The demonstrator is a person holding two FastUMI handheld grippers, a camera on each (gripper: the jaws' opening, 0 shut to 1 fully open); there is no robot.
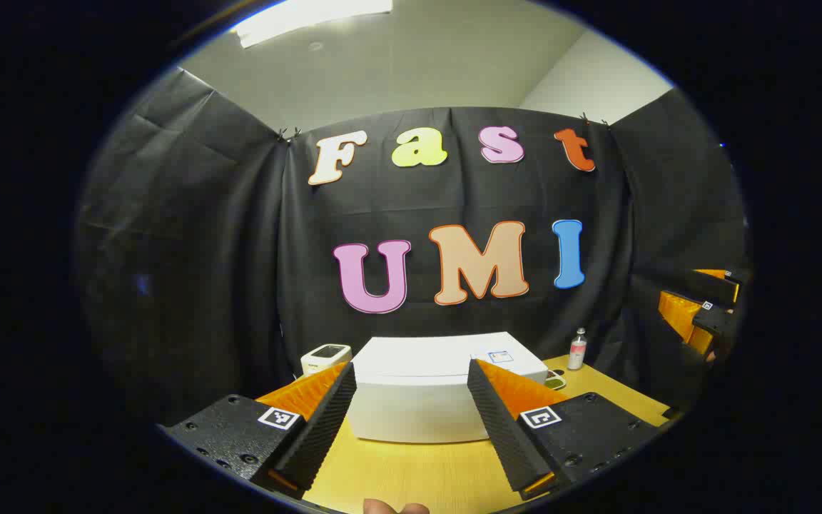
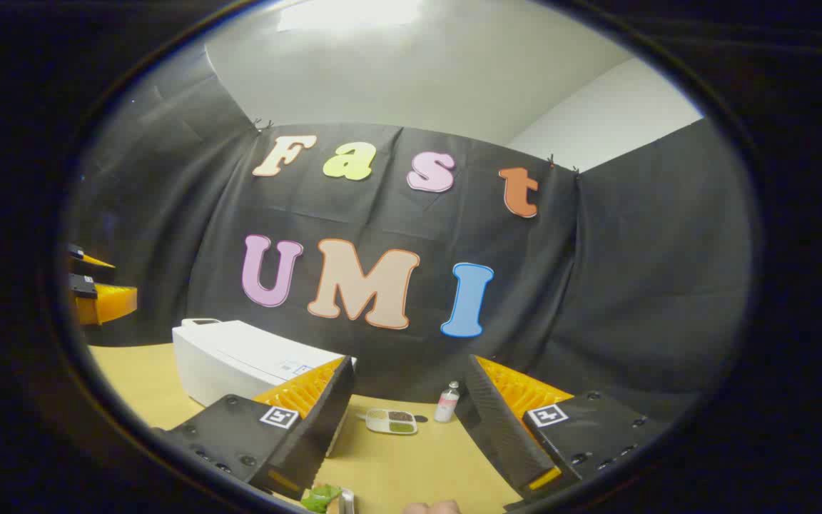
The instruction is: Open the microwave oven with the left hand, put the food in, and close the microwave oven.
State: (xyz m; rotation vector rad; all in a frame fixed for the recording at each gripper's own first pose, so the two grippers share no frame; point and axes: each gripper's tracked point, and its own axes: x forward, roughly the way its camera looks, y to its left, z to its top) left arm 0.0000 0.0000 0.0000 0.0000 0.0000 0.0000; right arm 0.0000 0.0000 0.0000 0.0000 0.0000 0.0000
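Left gripper view has the left gripper (image 1: 411,421) spread wide and empty, with the closed white microwave oven (image 1: 439,389) straight ahead on the tabletop (image 1: 411,478). Right gripper (image 2: 400,428), also wide open, sits off to its right, so the left is better placed; the food cannot be identified.

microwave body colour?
White; the microwave shows best in the left gripper view, sitting on the yellow table.

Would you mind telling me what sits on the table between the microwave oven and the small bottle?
In the right gripper view, a small divided dish lies on the table between the microwave oven and the bottle.
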